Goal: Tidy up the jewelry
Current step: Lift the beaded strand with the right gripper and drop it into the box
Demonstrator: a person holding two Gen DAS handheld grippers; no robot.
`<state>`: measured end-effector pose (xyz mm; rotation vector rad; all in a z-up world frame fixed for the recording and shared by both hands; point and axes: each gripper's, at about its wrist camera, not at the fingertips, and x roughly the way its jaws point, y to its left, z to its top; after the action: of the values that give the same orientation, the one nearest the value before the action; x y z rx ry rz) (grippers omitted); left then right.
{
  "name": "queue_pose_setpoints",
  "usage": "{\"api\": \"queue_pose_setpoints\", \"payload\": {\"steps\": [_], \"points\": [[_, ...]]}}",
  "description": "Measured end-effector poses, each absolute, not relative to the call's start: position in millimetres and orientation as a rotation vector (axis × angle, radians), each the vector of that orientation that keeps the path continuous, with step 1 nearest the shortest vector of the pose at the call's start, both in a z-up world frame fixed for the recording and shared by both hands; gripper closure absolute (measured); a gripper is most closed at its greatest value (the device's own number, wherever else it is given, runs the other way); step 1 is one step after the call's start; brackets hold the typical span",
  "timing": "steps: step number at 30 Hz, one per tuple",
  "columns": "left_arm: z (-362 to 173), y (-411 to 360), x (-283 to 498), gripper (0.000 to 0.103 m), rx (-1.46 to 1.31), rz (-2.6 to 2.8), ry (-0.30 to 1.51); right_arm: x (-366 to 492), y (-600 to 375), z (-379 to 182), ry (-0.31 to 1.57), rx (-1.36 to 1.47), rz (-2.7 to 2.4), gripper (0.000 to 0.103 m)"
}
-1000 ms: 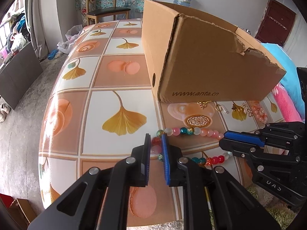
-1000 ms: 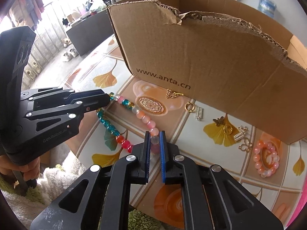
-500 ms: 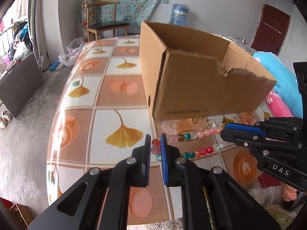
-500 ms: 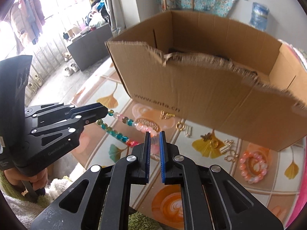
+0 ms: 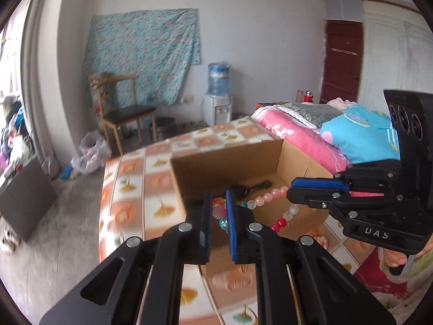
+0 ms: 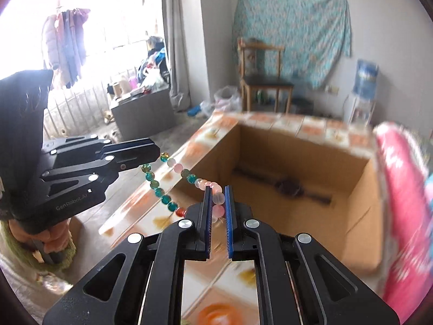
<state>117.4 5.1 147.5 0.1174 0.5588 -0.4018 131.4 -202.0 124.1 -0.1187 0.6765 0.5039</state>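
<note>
- bedroom bg: teal floral cloth (image 5: pixel 143 54) hung on grey wall, wooden chair (image 5: pixel 124 116) w/ dark seat, water dispenser (image 5: pixel 219 97), dark red door (image 5: pixel 341 62), pink + blue bedding (image 5: pixel 324 135) on right.
- table (image 5: pixel 130 189) w/ glossy tile-print cover, orange/white squares w/ yellow ginkgo leaves; blurred in both views.
- cardboard box (image 5: pixel 230 162), brown corrugated, open top, rectangular; a dark elongated item (image 6: pixel 289 188) lies on its floor, too blurred to id.
- bead necklace (image 5: pixel 268 196): round glassy beads, pale pink/frosted white, teal, amber, red; strung in a loop, held in the air betw the two tools, sagging in two strands above the box's near edge/opening.
- left gripper (image 5: pixel 217 216): black plastic frame, blue ribbed pads, jaws narrow, pinching a pink bead at one end of the loop; points fwd and slightly down toward box.
- right gripper (image 6: pixel 216 205): same build, jaws narrow, clamped on frosted pink beads at the other end; aimed at box interior.
- each tool seen in the other's view, coming in from the side, tips level w/ each other; person's fingers wrapped on the handles at the frame edges.
- left-view strand runs from left pads to the right tool's tip; right-view strand runs from its pads up-left to the left tool's tip.
</note>
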Motion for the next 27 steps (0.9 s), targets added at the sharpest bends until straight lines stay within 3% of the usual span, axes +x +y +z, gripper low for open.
{"api": "queue_pose_setpoints", "payload": {"steps": [3,9,15,17,19,21,24,27], "points": [[143,-15,162,0.093,0.171,-0.431,0.615,174,-206,120,0.745,-0.12,0.522,0.096],[94,-52,246,0.093,0.32,-0.423,0.828,278,-204,60,1.107,-0.049,0.516,0.096],[53,-73,279,0.092,0.443,-0.383,0.977,328,-201,4,1.361,0.075,0.526,0.095],[47,-74,284,0.092,0.452,-0.379,1.009,334,-198,-5,1.399,0.091,0.522,0.092],[45,-72,286,0.081,0.452,-0.37,1.026,335,-198,-8,1.413,0.115,0.509,0.09],[46,-68,285,0.079,0.435,-0.373,1.024,335,-199,-8,1.404,0.129,0.51,0.085],[56,-56,281,0.078,0.4,-0.369,1.001,328,-204,2,1.356,0.134,0.499,0.082],[76,-40,266,0.068,0.334,-0.384,0.944,311,-210,30,1.254,0.119,0.502,0.081]]}}
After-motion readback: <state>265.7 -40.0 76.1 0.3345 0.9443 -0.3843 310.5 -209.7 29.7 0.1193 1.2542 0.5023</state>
